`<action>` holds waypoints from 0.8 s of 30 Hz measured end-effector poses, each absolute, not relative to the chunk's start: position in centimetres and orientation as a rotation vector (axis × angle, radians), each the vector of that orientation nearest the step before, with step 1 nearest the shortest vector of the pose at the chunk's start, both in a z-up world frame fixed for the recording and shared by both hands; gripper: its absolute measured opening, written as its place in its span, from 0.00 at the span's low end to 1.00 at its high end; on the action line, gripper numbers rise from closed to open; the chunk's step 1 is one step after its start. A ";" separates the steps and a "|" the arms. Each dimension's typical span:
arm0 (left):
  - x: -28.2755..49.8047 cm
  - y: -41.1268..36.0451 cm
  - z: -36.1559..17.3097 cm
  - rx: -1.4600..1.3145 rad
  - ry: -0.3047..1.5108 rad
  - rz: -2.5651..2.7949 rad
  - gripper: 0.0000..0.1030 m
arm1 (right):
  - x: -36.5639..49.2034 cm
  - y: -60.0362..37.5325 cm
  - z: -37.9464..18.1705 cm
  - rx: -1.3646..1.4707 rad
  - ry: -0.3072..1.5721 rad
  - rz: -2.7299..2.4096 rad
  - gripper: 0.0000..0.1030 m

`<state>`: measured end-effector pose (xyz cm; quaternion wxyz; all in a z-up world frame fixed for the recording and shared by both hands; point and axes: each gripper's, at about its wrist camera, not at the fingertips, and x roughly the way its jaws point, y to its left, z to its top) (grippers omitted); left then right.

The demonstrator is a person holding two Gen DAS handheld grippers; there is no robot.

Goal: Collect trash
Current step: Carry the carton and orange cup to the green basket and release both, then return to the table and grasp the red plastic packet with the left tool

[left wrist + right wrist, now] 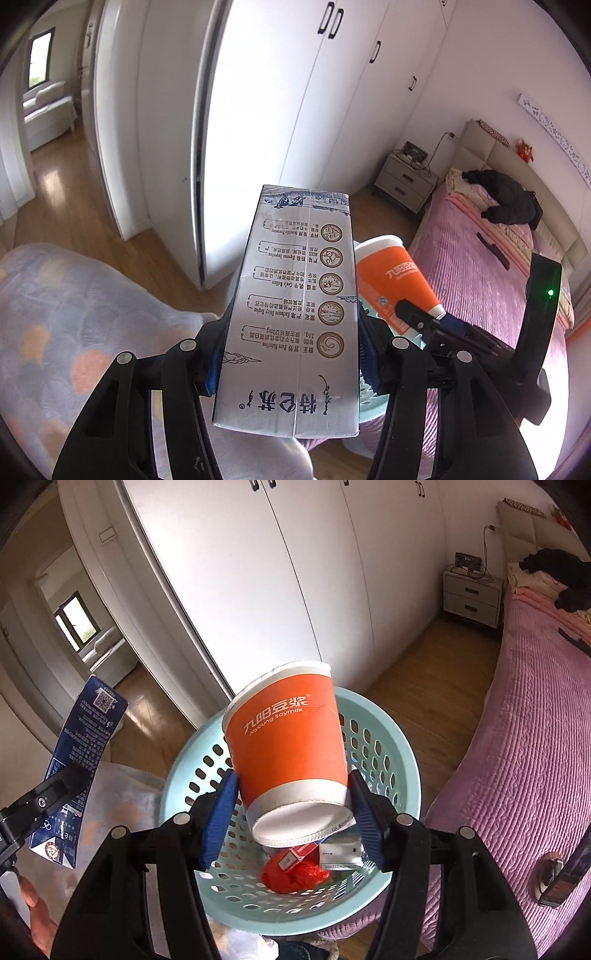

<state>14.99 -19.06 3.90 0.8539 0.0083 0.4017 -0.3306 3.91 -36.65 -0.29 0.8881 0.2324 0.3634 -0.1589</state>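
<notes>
The left gripper (pixel 291 354) is clamping a milk carton (pixel 295 306) — light, crushable; the right gripper (pixel 293 823) is pinching a thin orange cup (pixel 286 749) near its stiffer base, over the basket (pixel 402 746).

A white wardrobe (pixel 332 110) with black handles fills the far wall. To its right, a pale nightstand (pixel 404 177) with 2 drawers stands in the far corner, cables and a small device on top. Right of it lies a bed (pixel 480 266) under a pink quilted cover, with a black jacket (pixel 509 199) and folded blankets (pixel 461 188) near the headboard. The wooden floor (pixel 66 199) runs left through a doorway to a room with a window (pixel 38 59).
</notes>
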 end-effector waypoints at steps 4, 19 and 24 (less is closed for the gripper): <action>14.9 -20.9 3.8 0.041 0.822 -0.745 0.54 | 4.9 -36.4 -1.4 0.482 0.798 -0.319 0.57; 12.3 -15.9 6.7 0.026 0.719 -0.674 0.73 | 1.8 -35.1 0.8 0.484 0.730 -0.245 0.59; 11.1 -11.9 8.3 -0.003 0.683 -0.632 0.73 | 1.2 -32.6 3.1 0.458 0.696 -0.194 0.59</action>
